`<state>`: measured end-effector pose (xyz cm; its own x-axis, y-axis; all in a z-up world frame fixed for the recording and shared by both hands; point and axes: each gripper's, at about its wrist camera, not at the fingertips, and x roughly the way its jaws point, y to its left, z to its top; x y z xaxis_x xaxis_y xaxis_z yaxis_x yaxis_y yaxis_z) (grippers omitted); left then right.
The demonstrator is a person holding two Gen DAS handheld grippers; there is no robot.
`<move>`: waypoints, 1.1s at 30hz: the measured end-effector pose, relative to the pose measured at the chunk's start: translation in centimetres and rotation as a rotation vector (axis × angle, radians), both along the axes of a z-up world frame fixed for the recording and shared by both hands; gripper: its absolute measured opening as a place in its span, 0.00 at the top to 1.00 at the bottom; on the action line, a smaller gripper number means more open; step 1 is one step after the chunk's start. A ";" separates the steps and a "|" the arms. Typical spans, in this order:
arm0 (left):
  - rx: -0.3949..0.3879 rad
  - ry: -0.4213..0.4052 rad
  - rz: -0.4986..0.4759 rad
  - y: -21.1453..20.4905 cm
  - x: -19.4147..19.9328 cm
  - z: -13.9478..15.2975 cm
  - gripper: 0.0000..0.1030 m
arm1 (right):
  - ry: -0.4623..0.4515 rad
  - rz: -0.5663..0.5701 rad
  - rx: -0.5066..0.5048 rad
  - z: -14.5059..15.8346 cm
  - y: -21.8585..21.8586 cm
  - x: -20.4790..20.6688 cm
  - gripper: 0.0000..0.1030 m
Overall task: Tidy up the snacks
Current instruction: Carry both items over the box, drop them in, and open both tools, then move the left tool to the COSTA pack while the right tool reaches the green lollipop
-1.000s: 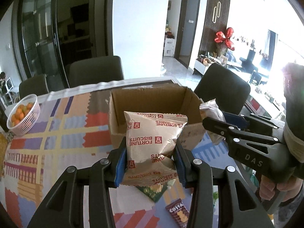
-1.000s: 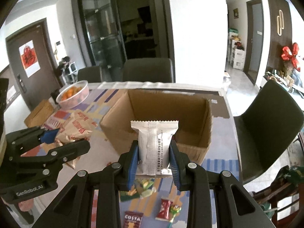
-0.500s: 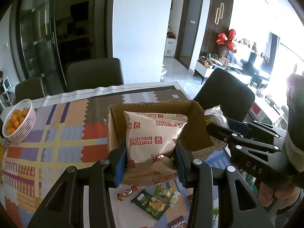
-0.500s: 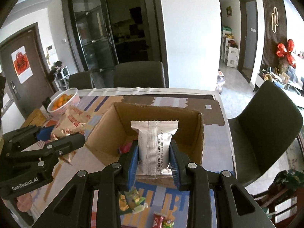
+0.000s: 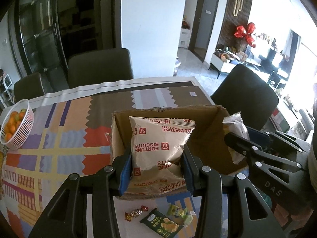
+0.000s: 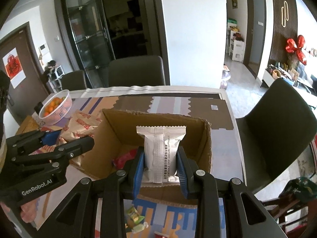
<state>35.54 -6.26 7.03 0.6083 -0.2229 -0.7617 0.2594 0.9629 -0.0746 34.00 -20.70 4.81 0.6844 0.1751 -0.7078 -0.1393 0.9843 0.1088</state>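
My left gripper [image 5: 156,168] is shut on a tan Fortune Biscuits bag [image 5: 160,144] and holds it over the near edge of the open cardboard box [image 5: 206,130]. My right gripper [image 6: 160,166] is shut on a silver snack pack [image 6: 160,150], held upright over the same box [image 6: 206,144]. A red packet [image 6: 123,158] lies inside the box. Each gripper shows in the other's view: the right one [image 5: 257,154] beside the box, the left one [image 6: 49,148] left of it.
Loose candies [image 5: 136,212], a green snack pack [image 5: 161,223] and green sweets [image 6: 133,215] lie on the patterned tablecloth in front of the box. A white basket of oranges [image 5: 14,127] stands at the far left. Dark chairs [image 6: 277,130] surround the table.
Both grippers have risen and moved forward with their packs, so I now look down into the box. Both packs stay gripped.
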 end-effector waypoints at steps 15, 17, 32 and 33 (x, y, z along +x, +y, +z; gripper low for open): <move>0.095 -0.102 0.026 0.2 -4.9 0.9 0.35 | -0.025 -0.022 -0.014 0.2 -1.1 -3.3 0.50; 0.093 -0.116 0.020 0.1 -6.1 1.2 0.35 | -0.042 -0.024 -0.013 0.5 -1.3 -4.3 0.50; 0.025 -0.215 -0.011 -0.9 -15.1 2.5 0.35 | -0.127 -0.036 0.029 1.3 -2.7 -12.2 0.50; 0.025 -0.219 -0.010 -0.9 -15.5 2.5 0.35 | -0.132 -0.038 0.022 1.2 -2.8 -12.7 0.50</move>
